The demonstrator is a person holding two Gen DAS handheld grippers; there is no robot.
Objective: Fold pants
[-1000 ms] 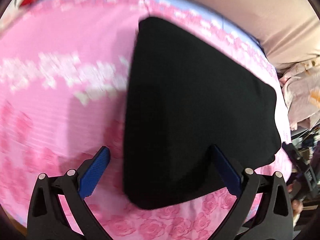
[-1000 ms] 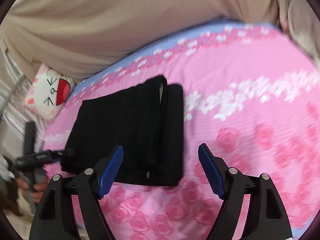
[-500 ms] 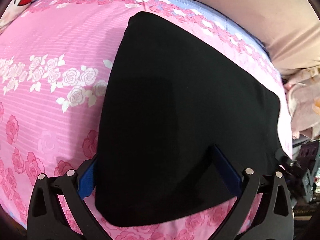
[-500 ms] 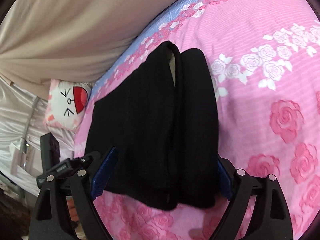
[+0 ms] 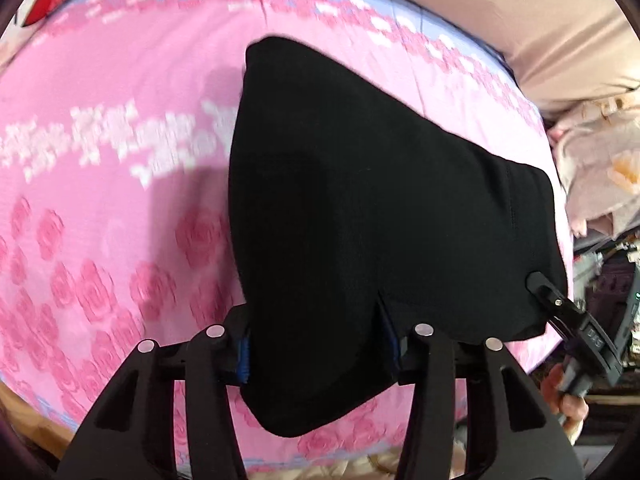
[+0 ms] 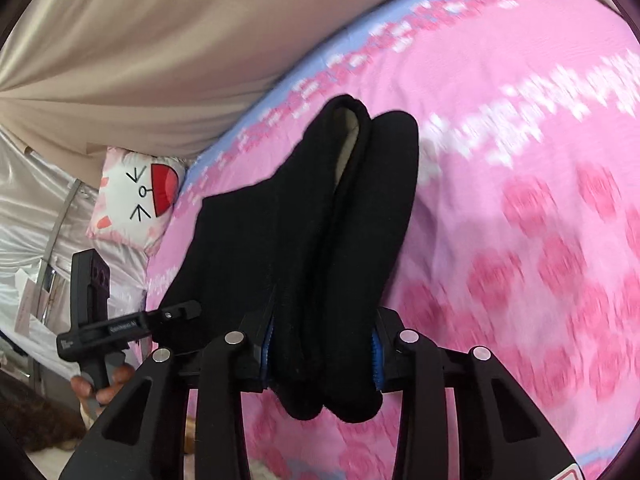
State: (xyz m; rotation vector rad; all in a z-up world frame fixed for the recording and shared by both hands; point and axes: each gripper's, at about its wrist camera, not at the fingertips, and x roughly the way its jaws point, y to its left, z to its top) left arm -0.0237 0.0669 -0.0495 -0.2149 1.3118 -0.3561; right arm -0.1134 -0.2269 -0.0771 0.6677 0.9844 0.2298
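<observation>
The black pants [image 5: 360, 200] lie folded on the pink rose-print bedsheet [image 5: 100, 120]. My left gripper [image 5: 316, 344] is shut on the near edge of the pants, its blue pads pressed into the cloth. In the right wrist view the pants [image 6: 320, 220] show as a thick folded stack with a pale lining at the far end. My right gripper [image 6: 320, 356] is shut on the stack's near end. Each gripper shows in the other's view, at the pants' edge: the right one [image 5: 560, 316] and the left one [image 6: 132, 324].
A white cat-face pillow [image 6: 136, 196] lies at the bed's far left corner. Beige curtain [image 6: 160, 40] hangs behind the bed. Pale crumpled clothes [image 5: 596, 176] and dark clutter [image 5: 600, 300] lie off the bed's right side. The bed's front edge is close below both grippers.
Both grippers have gone from open, straddling the pants' edge, to shut on the cloth. The views are blurred from motion and the held edges look lifted.
</observation>
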